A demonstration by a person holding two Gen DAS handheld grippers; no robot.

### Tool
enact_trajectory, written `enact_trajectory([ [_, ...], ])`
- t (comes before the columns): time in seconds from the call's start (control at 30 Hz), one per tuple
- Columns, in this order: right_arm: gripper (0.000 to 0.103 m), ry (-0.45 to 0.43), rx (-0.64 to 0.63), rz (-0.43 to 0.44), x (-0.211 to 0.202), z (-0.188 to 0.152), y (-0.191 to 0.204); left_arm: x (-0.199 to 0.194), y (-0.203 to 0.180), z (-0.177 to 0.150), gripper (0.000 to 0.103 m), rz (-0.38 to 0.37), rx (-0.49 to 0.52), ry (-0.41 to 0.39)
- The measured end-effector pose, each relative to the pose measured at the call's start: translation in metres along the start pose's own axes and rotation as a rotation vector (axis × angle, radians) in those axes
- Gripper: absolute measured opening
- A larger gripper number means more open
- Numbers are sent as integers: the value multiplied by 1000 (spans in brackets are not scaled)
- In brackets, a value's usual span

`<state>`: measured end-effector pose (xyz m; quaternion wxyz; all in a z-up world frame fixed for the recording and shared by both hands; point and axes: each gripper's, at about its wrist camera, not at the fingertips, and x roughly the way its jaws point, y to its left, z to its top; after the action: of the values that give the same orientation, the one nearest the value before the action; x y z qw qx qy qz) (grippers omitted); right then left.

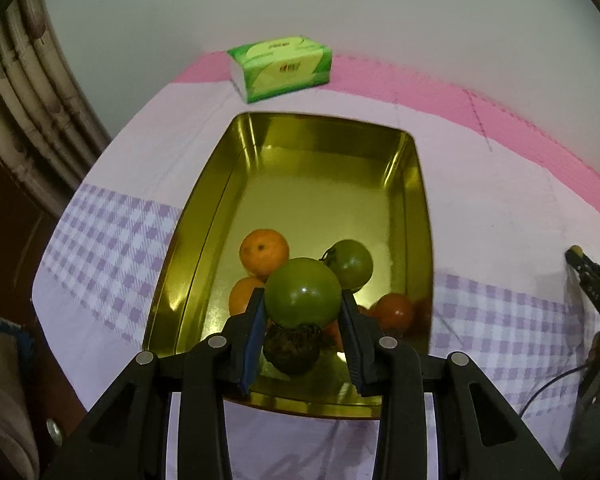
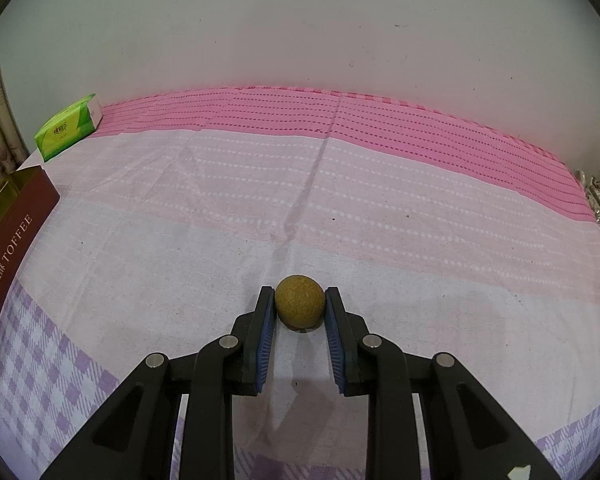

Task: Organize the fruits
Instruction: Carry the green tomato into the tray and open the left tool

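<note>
Directly above the gold tin (image 1: 404, 184), left gripper (image 1: 303, 312) clamped on green tomato (image 1: 302, 298); right gripper (image 2: 299, 312) clamped on brown fruit (image 2: 299, 301), well aside.

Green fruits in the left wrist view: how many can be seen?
2. One green fruit is clamped in the left gripper above the gold tin. The other green fruit lies inside the tin, behind it to the right. More may be hidden below.
</note>
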<state>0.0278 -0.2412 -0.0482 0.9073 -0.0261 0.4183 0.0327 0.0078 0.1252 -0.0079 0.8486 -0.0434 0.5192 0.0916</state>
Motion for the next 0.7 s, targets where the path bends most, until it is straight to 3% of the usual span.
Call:
enact_trajectory([
  [0.7, 24, -1, 7, 13, -1, -1, -2, 25, 7, -10, 41, 14, 4, 84],
])
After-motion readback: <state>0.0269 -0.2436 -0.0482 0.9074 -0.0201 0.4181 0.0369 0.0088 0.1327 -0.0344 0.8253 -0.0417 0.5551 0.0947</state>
